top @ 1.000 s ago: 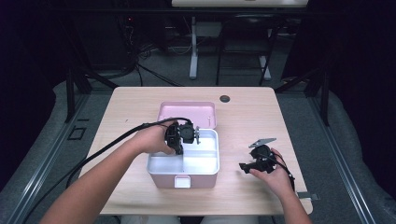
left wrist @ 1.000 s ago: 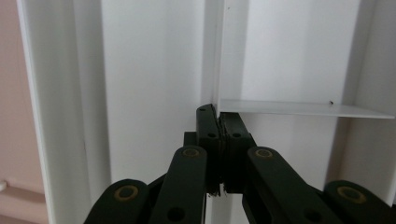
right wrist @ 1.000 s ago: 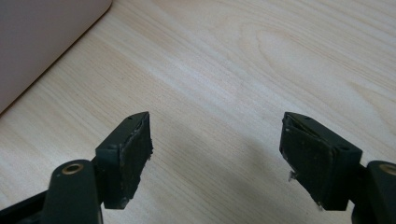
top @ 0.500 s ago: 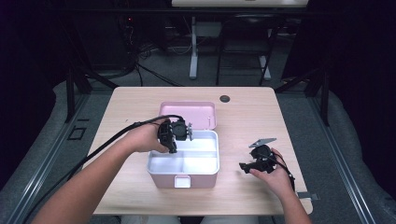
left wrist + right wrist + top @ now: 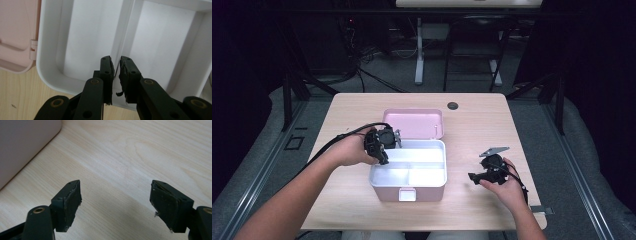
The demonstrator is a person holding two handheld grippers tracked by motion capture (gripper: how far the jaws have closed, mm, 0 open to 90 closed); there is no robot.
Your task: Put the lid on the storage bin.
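My left hand-held gripper (image 5: 115,65) hangs over the far left corner of the pink lunch box (image 5: 408,171), which stands open in the middle of the bench (image 5: 472,125). Its jaws are almost together, with only a thin gap, and nothing is between them. Under them I see the white divided tray (image 5: 82,37) and its partition wall. My right hand-held gripper (image 5: 115,195) rests low over bare wood, to the right of the box, with jaws wide apart and holding nothing. The lid (image 5: 414,122) lies flat behind the box.
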